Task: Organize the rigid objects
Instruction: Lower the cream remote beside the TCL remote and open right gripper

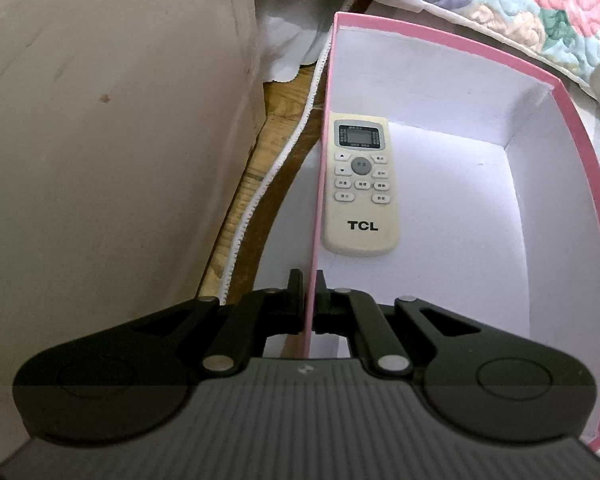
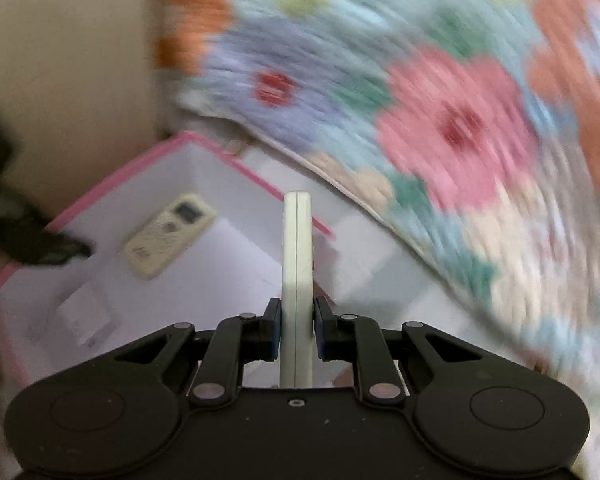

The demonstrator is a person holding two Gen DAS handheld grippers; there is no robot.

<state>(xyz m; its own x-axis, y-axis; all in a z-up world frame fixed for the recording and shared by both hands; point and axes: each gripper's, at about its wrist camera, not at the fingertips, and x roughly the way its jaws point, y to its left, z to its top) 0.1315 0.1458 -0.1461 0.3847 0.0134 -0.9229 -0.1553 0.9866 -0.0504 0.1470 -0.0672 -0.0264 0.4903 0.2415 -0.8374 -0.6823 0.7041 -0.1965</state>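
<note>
Your left gripper (image 1: 309, 280) is closed on the near wall of the pink box (image 1: 582, 152), one finger outside the wall and one finger inside. Just beyond the fingertips, the cream TCL remote (image 1: 360, 186) lies flat on the white floor of the box, along the left wall, with its screen at the far end. Left of the box you see a white zipper strip (image 1: 276, 160) on a wooden surface (image 1: 240, 208), then a beige cushion (image 1: 112, 120).

Your right gripper (image 2: 297, 312) holds a flat white device (image 2: 297, 256) on its edge, pinched between both fingers, above the right side of the box. In this view a small white card (image 2: 82, 320) lies on the box floor, nearer than the remote. Behind the box is the floral quilt (image 2: 440, 120), much blurred.
</note>
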